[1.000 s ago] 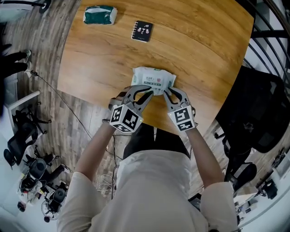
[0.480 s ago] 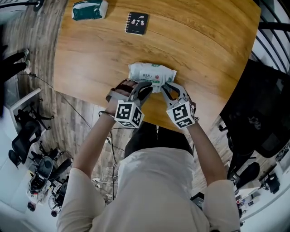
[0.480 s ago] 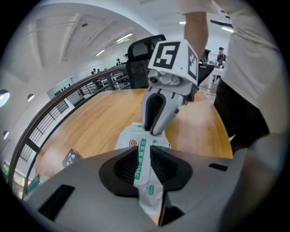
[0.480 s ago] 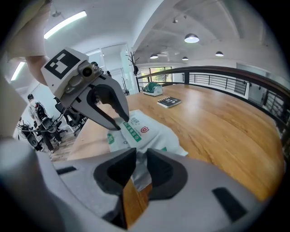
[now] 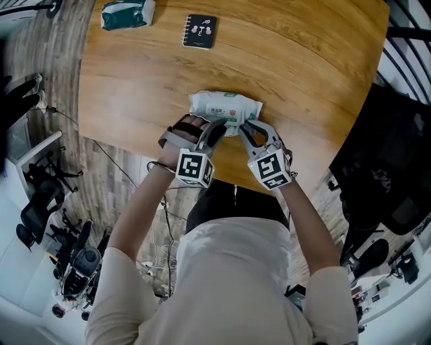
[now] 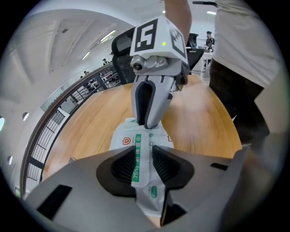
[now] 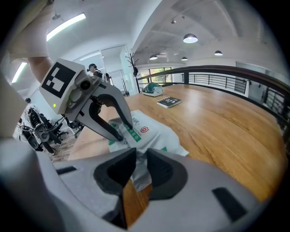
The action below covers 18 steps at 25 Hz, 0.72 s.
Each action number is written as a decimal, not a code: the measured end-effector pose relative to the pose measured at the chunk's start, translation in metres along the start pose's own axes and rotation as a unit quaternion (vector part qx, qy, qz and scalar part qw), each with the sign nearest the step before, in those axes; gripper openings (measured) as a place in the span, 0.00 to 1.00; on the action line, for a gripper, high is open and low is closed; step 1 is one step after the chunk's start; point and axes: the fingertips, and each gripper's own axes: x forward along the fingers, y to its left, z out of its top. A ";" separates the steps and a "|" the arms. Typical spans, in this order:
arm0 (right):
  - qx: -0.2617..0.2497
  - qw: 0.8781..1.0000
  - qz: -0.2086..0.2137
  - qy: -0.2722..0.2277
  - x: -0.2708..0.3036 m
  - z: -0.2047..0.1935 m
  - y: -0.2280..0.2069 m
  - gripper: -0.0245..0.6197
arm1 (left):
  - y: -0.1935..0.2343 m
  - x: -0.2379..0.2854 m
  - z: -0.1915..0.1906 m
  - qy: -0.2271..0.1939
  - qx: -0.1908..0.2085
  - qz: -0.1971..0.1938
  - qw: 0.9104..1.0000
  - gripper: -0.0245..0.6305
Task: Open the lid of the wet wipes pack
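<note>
The white wet wipes pack (image 5: 225, 108) with green print lies near the front edge of the wooden table (image 5: 310, 81). My right gripper (image 5: 246, 128) is shut on the pack's near edge, and white wrapper sits pinched between its jaws (image 7: 141, 168). My left gripper (image 5: 214, 131) points steeply down at the pack's near left part, close beside the right one. Its jaws (image 6: 144, 165) are opening, and the pack's green-striped top (image 6: 138, 145) shows in the gap between them; the pads do not press on it. The lid itself is hidden behind the grippers.
A small black notebook (image 5: 201, 31) and a dark green packet (image 5: 126, 13) lie at the table's far side. A black office chair (image 5: 390, 168) stands at the right. Cables and equipment (image 5: 74, 269) cover the floor at the left.
My left gripper has rolled and come down onto the pack, and its jaws have widened. The right gripper has kept its hold in the same place.
</note>
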 end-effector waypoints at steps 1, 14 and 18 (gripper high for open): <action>0.000 1.000 0.000 0.000 0.000 0.000 0.000 0.13 | 0.000 0.000 0.000 0.000 0.004 0.004 1.000 0.20; 0.003 1.000 -0.007 0.000 0.000 0.000 0.000 0.13 | 0.004 0.000 -0.001 0.003 -0.013 0.026 1.000 0.21; 0.004 1.000 -0.008 -0.001 0.000 0.000 0.000 0.13 | 0.004 0.001 0.000 0.006 -0.008 0.022 1.000 0.19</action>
